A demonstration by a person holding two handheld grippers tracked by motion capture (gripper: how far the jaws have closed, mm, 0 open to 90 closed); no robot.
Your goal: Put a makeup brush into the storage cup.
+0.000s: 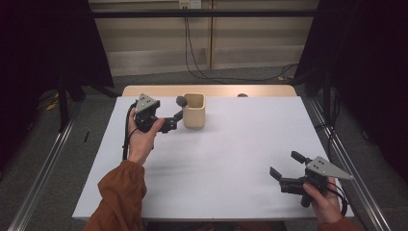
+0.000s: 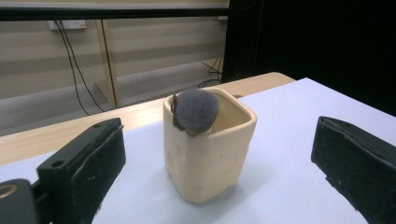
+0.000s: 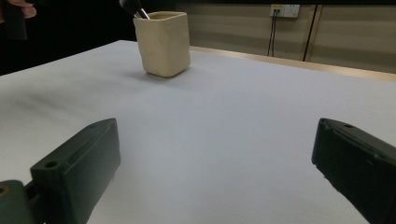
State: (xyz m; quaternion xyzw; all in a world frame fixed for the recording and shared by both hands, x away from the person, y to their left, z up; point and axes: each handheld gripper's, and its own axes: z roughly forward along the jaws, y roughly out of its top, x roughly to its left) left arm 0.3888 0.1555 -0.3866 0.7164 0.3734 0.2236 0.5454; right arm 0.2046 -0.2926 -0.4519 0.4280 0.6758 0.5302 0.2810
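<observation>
A cream square cup (image 1: 195,113) stands on the white table (image 1: 231,159) at the far left of middle. A brush's grey fluffy head (image 1: 181,101) pokes out of its left corner. My left gripper (image 1: 174,121) is just left of the cup and points at it, open and holding nothing. In the left gripper view the cup (image 2: 208,154) and the brush head (image 2: 197,111) lie a little ahead, between the spread pads (image 2: 93,163). My right gripper (image 1: 286,165) rests open near the front right corner. The right gripper view has the cup (image 3: 163,44) far off.
A wooden strip (image 1: 211,90) runs along the table's far edge, with a small dark object (image 1: 242,95) on it. Black curtains hang on both sides, and cables (image 1: 202,72) trail over the floor behind. White surface stretches between the cup and the right gripper.
</observation>
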